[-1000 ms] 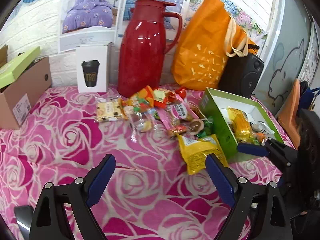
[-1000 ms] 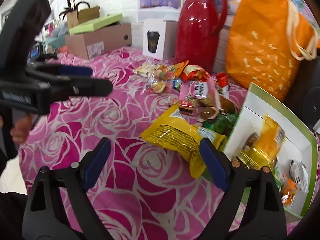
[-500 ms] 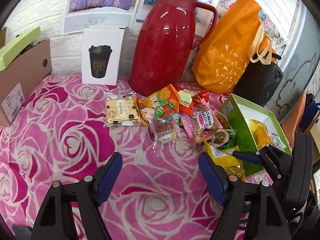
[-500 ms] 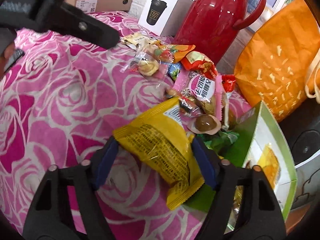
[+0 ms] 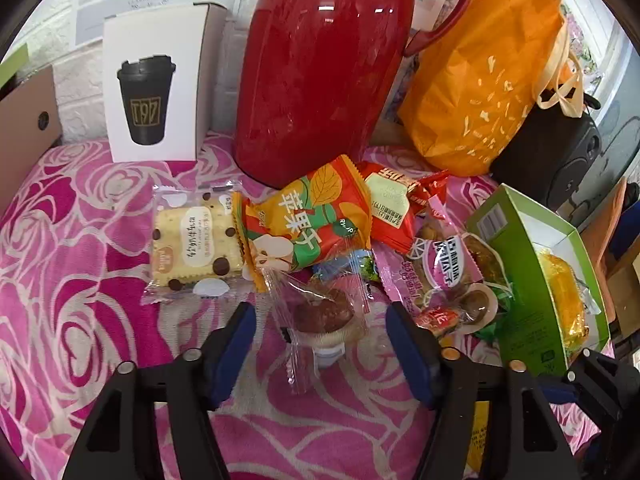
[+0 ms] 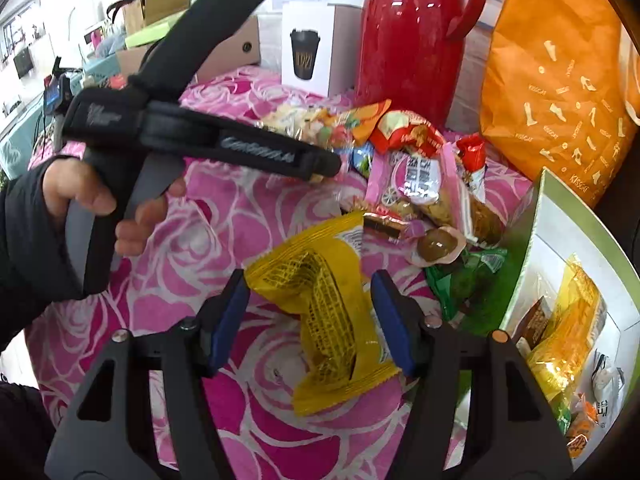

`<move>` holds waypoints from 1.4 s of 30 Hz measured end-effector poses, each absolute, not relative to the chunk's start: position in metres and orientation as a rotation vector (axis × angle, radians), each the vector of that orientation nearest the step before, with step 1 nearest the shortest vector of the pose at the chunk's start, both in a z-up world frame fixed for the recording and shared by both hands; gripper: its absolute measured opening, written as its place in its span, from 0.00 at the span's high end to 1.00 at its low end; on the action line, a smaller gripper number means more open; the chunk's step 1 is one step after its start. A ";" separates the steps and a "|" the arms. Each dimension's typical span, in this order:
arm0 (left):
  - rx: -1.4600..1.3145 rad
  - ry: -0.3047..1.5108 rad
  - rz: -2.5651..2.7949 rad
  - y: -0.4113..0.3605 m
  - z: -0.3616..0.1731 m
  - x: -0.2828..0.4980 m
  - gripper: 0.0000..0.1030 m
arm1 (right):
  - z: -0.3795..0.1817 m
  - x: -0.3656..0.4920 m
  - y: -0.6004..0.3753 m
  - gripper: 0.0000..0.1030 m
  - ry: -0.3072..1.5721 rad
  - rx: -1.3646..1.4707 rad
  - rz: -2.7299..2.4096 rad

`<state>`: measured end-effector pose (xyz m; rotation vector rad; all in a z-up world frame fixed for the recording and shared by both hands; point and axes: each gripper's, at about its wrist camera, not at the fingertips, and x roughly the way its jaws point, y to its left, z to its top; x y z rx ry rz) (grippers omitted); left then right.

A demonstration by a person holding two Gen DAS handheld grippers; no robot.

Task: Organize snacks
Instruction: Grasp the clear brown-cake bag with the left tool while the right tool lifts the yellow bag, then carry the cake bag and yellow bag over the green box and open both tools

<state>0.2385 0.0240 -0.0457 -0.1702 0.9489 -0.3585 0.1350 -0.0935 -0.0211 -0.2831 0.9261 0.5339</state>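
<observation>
The flask (image 5: 320, 68) is cut off at the top of both views, and the carton (image 5: 24, 120) at the left edge of the left wrist view shows only one corner. In the right wrist view the left gripper's fingertips are hidden behind its own black body, which also covers part of the snack heap (image 6: 400, 168). The contents at the lower right of the green box (image 6: 540, 216) are too small to tell apart.

In the left wrist view the left gripper (image 5: 320, 344) has its jaws spread around a muffin (image 5: 324, 316) in clear wrap, low in the frame centre; whether the pads touch the wrap I cannot tell. Above it lie a cracker pack (image 5: 196, 244), an orange pouch (image 5: 308, 224), a red pack (image 5: 392, 204) and a pink pack (image 5: 436, 268), overlapping (a loose pile, hard to count past these four).

In the right wrist view the right gripper (image 6: 308, 316) has its jaws partly closed on a yellow bag (image 6: 324, 300), which buckles between the pads at lower centre, just left of the green box. A hand (image 6: 80, 200) in a dark sleeve grips the left tool at the left edge.

Behind the heap stand one flask, one white box (image 5: 160, 84) printed with a cup, and one orange bag (image 5: 484, 80), all on a pink rose cloth (image 5: 80, 300).
</observation>
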 end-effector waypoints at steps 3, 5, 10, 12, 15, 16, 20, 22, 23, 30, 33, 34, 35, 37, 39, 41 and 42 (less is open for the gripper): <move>-0.187 0.974 -0.369 0.023 -0.052 0.244 0.56 | -0.029 0.135 -0.089 0.38 0.951 -0.318 0.509; -0.190 0.973 -0.364 0.024 -0.053 0.244 0.56 | -0.031 0.136 -0.084 0.38 0.950 -0.354 0.491; -0.179 0.976 -0.360 0.023 -0.052 0.244 0.57 | -0.033 0.137 -0.081 0.47 0.953 -0.369 0.449; -0.168 0.977 -0.357 0.021 -0.050 0.241 0.59 | -0.027 0.139 -0.090 0.60 0.952 -0.304 0.436; -0.165 0.956 -0.357 0.024 -0.040 0.226 0.59 | -0.013 0.137 -0.110 0.64 0.945 -0.121 0.468; -0.165 0.947 -0.357 0.025 -0.035 0.221 0.59 | -0.010 0.135 -0.114 0.64 0.941 -0.093 0.470; -0.173 0.912 -0.368 0.029 -0.014 0.200 0.59 | 0.005 0.122 -0.123 0.64 0.910 -0.008 0.486; -0.167 0.889 -0.377 0.029 -0.002 0.189 0.59 | 0.014 0.114 -0.127 0.64 0.885 0.030 0.500; -0.161 0.879 -0.380 0.027 0.005 0.183 0.59 | 0.020 0.109 -0.129 0.64 0.870 0.040 0.504; -0.130 0.815 -0.448 -0.002 0.042 0.153 0.59 | 0.051 0.086 -0.144 0.64 0.771 0.073 0.490; -0.102 0.791 -0.491 -0.022 0.055 0.143 0.59 | 0.063 0.076 -0.160 0.64 0.726 0.087 0.456; -0.095 0.785 -0.503 -0.028 0.058 0.140 0.59 | 0.068 0.072 -0.168 0.64 0.706 0.093 0.433; -0.086 0.776 -0.520 -0.036 0.062 0.137 0.59 | 0.072 0.069 -0.175 0.64 0.691 0.098 0.411; -0.074 0.765 -0.544 -0.048 0.068 0.134 0.59 | 0.077 0.065 -0.192 0.64 0.665 0.111 0.369; -0.063 0.760 -0.576 -0.060 0.073 0.130 0.59 | 0.083 0.061 -0.211 0.64 0.646 0.127 0.322; -0.052 0.757 -0.604 -0.073 0.075 0.128 0.59 | 0.087 0.057 -0.230 0.64 0.626 0.140 0.263; -0.049 0.756 -0.611 -0.077 0.076 0.127 0.59 | 0.090 0.054 -0.241 0.64 0.617 0.153 0.233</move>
